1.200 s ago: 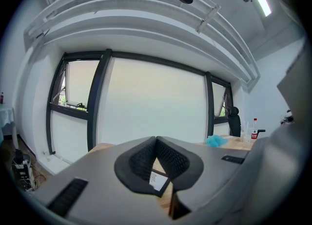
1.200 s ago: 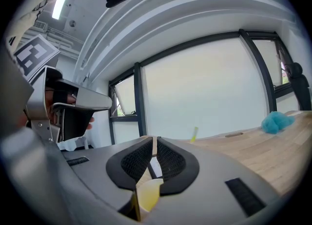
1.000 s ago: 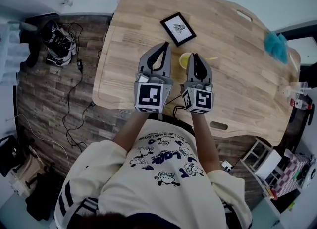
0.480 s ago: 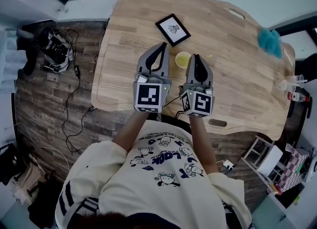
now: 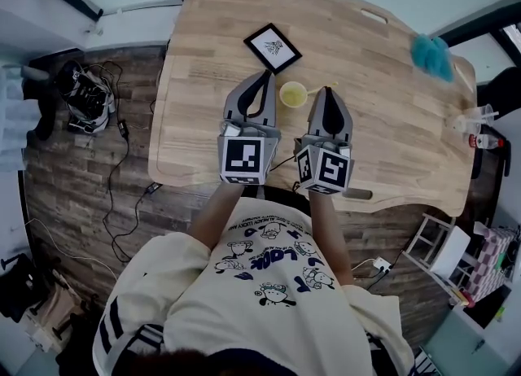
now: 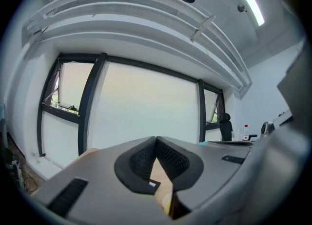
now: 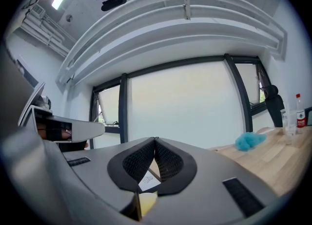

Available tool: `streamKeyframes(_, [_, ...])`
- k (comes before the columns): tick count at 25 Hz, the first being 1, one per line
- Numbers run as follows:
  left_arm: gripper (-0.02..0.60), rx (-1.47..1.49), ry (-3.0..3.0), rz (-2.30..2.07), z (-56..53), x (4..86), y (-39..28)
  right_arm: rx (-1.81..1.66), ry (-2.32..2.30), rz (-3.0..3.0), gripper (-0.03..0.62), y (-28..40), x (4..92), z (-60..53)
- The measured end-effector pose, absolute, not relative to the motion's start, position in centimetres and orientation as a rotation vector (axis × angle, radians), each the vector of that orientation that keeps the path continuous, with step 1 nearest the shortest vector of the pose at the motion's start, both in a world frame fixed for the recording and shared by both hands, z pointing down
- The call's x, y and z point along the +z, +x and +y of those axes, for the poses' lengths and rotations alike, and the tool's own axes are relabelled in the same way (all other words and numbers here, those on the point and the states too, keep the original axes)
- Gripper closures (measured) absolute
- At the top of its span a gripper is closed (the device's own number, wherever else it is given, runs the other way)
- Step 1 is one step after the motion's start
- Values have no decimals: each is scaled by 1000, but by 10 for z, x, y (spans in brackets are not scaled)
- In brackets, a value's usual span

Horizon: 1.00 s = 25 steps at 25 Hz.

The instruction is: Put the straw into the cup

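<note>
A small yellow cup (image 5: pixel 293 94) stands on the wooden table (image 5: pixel 391 122), between the tips of my two grippers. A thin yellow straw (image 5: pixel 317 89) lies flat on the wood just right of the cup, reaching toward the right gripper's tip. My left gripper (image 5: pixel 269 72) is shut and empty, its tip just left of the cup. My right gripper (image 5: pixel 325 89) is also shut and empty. In the left gripper view the jaws (image 6: pixel 156 139) meet and a sliver of the cup (image 6: pixel 167 202) shows below. The right gripper view shows closed jaws (image 7: pixel 155 141) above the cup (image 7: pixel 146 201).
A black-framed picture (image 5: pixel 273 48) lies beyond the left gripper. A blue fluffy thing (image 5: pixel 430 54) sits at the far right of the table, with a bottle (image 5: pixel 482 140) near the right edge. Cables and gear (image 5: pixel 85 94) lie on the floor at left.
The view has shifted, so the table sits lower and further left in frame. The right gripper's tip no longer overlaps the cup, which now shows whole between the two tips. Both grippers stay shut.
</note>
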<state>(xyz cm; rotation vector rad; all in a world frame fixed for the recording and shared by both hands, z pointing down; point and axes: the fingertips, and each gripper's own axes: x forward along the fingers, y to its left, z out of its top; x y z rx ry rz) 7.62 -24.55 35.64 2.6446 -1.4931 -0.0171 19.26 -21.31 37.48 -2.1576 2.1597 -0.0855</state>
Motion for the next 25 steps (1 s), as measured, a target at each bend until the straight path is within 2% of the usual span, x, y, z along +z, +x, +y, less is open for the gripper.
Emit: streamKeyframes(25, [560, -50, 2699, -1466, -236, 343, 80, -66, -2165, 2082, 594, 198, 342, -199])
